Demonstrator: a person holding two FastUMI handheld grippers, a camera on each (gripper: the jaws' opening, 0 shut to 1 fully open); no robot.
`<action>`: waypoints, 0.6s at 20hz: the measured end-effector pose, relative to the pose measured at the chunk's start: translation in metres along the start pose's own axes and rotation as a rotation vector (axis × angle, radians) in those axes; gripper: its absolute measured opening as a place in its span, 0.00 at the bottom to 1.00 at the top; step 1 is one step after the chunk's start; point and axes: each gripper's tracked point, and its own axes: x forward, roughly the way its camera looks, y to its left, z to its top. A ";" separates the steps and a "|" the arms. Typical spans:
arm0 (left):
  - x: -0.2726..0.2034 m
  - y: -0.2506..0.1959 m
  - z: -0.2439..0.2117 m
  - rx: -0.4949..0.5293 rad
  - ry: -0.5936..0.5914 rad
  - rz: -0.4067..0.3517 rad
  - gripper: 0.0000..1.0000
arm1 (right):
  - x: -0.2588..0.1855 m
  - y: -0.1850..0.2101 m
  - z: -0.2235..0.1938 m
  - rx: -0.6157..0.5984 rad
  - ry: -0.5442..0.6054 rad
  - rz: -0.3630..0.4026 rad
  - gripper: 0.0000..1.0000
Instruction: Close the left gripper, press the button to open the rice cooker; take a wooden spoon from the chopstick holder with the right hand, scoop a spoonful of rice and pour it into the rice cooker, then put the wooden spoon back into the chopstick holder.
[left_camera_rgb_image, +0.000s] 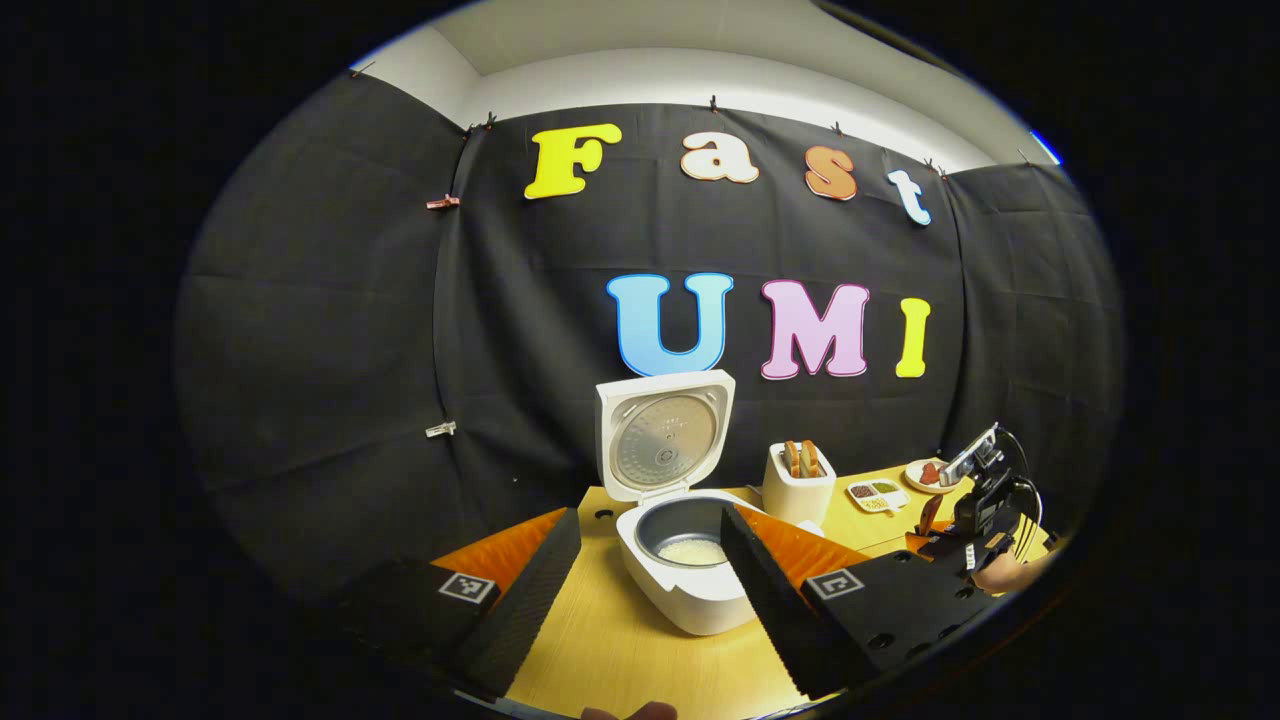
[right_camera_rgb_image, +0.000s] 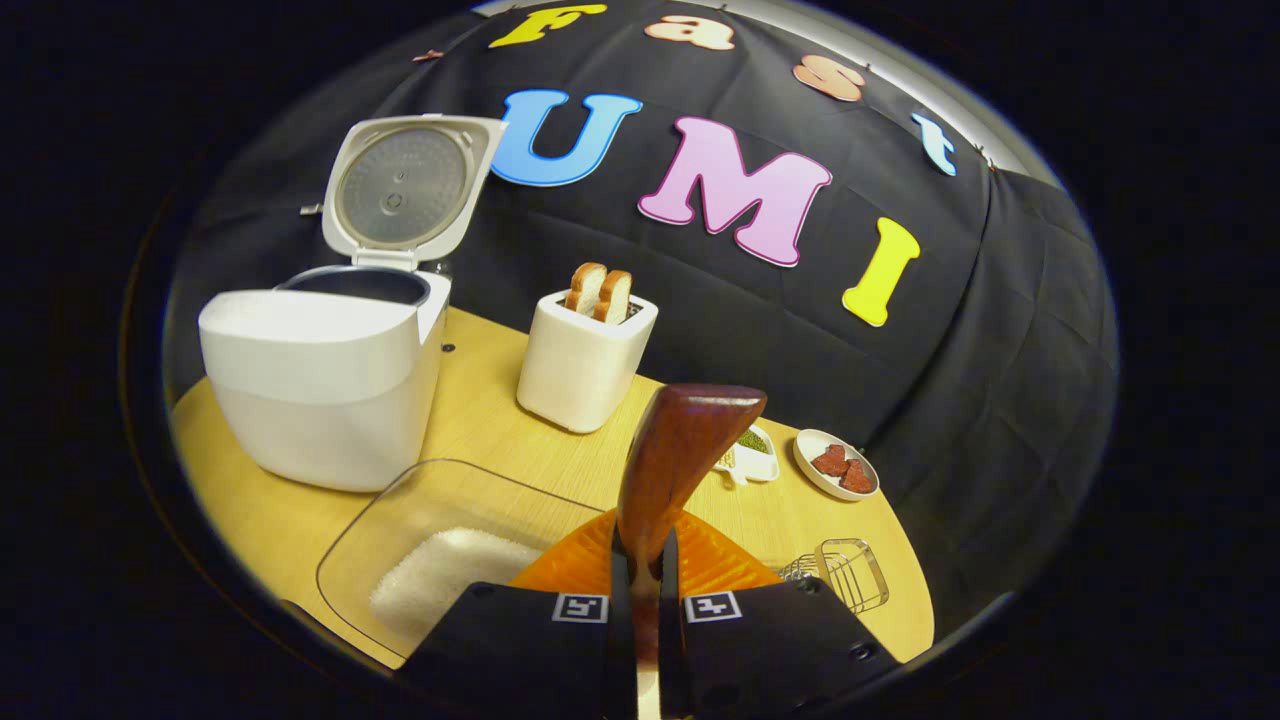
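In the left gripper view, the left gripper (left_camera_rgb_image: 650, 590) has its two ridged, wedge-shaped fingers spread wide with nothing between them, and through the gap at about twelve o'clock from them sits the rounded white plastic rice cooker (left_camera_rgb_image: 690, 590) on the pale wood-grain table (left_camera_rgb_image: 620, 660). Its lid stands upright and open, the dimpled metal inner plate facing forward, and a thin layer of white rice lies on the bottom of its dark grey pot. At about two o'clock from the cooker stands a square cream toaster (left_camera_rgb_image: 798, 487) with two bread slices in its slots, then a small white divided dish (left_camera_rgb_image: 877, 494), a round white plate with red pieces (left_camera_rgb_image: 930, 474), and farthest right the right gripper (left_camera_rgb_image: 975, 520) held in a hand at the table's edge. In the right gripper view, the cooker stands at ten o'clock, and at seven o'clock a clear, round-cornered plastic container (right_camera_rgb_image: 440, 560) holds a mound of grainy white rice (right_camera_rgb_image: 445, 585). The right gripper's fingers (right_camera_rgb_image: 618, 640) are pinching the glossy reddish-brown wooden spoon (right_camera_rgb_image: 675, 460) by its handle, the smooth bowl rising at twelve o'clock, apart from the rice. A wire-mesh chopstick holder (right_camera_rgb_image: 845, 570) lies at four o'clock near the table's edge.
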 end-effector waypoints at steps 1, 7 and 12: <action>0.001 0.003 -0.001 0.003 0.005 0.005 0.97 | 0.000 0.008 -0.005 0.005 0.005 0.009 0.13; 0.002 0.013 -0.003 -0.008 0.017 0.023 0.97 | -0.004 0.064 -0.001 0.255 0.058 0.112 0.13; 0.000 0.013 -0.002 -0.012 0.015 0.027 0.97 | -0.003 0.042 -0.013 0.627 0.146 0.117 0.13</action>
